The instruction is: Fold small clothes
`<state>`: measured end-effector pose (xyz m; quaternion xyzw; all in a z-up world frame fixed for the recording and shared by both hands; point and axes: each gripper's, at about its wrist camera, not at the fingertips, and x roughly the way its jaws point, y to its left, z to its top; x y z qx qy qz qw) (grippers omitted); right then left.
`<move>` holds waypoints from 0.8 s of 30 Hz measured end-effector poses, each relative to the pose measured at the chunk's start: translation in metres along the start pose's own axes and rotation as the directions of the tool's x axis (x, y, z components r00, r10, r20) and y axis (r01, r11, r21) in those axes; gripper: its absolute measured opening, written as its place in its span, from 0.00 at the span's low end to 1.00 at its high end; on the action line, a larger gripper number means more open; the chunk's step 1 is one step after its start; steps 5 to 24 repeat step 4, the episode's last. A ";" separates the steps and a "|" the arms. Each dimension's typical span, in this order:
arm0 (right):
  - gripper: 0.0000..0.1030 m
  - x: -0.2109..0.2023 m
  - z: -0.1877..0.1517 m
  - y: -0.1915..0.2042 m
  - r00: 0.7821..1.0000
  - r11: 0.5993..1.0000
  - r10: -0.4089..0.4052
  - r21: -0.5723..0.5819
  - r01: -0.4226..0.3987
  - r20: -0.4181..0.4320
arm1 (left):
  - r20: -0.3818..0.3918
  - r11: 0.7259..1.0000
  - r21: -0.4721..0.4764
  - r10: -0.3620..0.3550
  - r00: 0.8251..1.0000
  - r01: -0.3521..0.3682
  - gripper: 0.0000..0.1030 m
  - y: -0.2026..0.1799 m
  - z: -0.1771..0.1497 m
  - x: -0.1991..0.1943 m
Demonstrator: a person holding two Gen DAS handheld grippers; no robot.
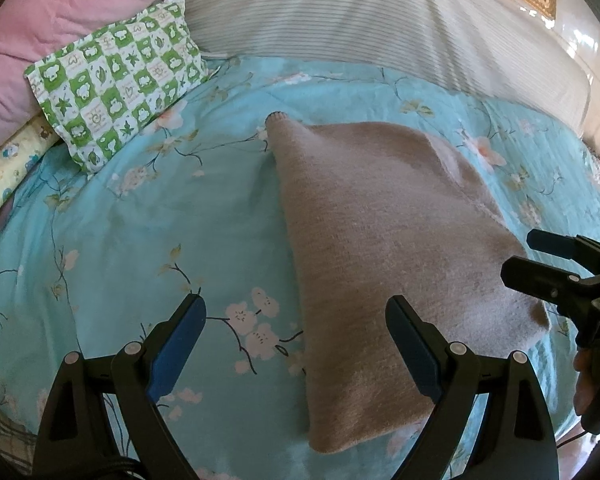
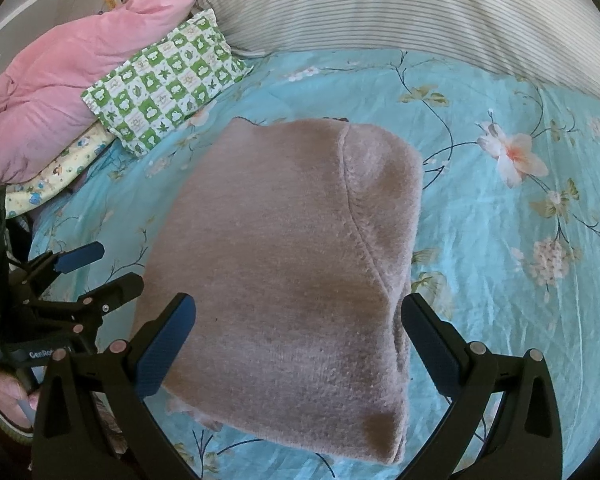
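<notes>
1. The sweater [image 2: 284,280], a fuzzy beige-brown knit already folded into a long narrow bundle, lies on the floral turquoise bed sheet [image 2: 500,264], well short of the striped pillow [image 2: 400,8] at the head of the bed.
2. Its long axis runs away from both cameras, from the near hem toward the striped pillow, and it tapers toward the far end in the left wrist view.
3. The right gripper [image 2: 300,344] hangs directly over the sweater's near end, jaws spread wide and clamped on nothing, one finger to each side of the bundle.
4. The left gripper [image 1: 296,344] sits off the sweater's left long edge, jaws likewise apart and empty; its right finger is over the knit and its left finger over bare sheet.
5. The right gripper is judged the nearer one for any lengthwise fold; the left would need to shift toward the sweater first.
6. Hidden or unclear:
   - The sleeves are tucked out of sight, and a small ribbed tip [image 1: 275,117] peeks out at the far corner; whether it is a cuff or collar cannot be told.
   - The far end is soft with blur.
   - The underside layers and the near hem under the jaws cannot be seen.
   - Neither view shows whether the fingertips touch the fabric.
</notes>
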<state>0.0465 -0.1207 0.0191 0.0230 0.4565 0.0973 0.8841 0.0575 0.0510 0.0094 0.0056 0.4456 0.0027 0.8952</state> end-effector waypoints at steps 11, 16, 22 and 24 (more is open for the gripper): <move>0.99 0.000 0.001 -0.001 1.000 1.000 0.006 0.001 -0.006 0.001 | -0.014 1.000 -0.008 0.003 1.000 -0.003 0.89 0.002 -0.003 0.003; 0.99 0.000 0.001 -0.001 1.000 1.000 0.006 0.001 -0.006 0.001 | -0.014 1.000 -0.008 0.003 1.000 -0.003 0.89 0.002 -0.003 0.003; 0.99 0.000 0.001 -0.001 1.000 1.000 0.006 0.001 -0.006 0.001 | -0.014 1.000 -0.008 0.003 1.000 -0.003 0.89 0.002 -0.003 0.003; 0.99 0.000 0.001 -0.001 1.000 1.000 0.006 0.001 -0.006 0.001 | -0.014 1.000 -0.008 0.003 1.000 -0.003 0.89 0.002 -0.003 0.003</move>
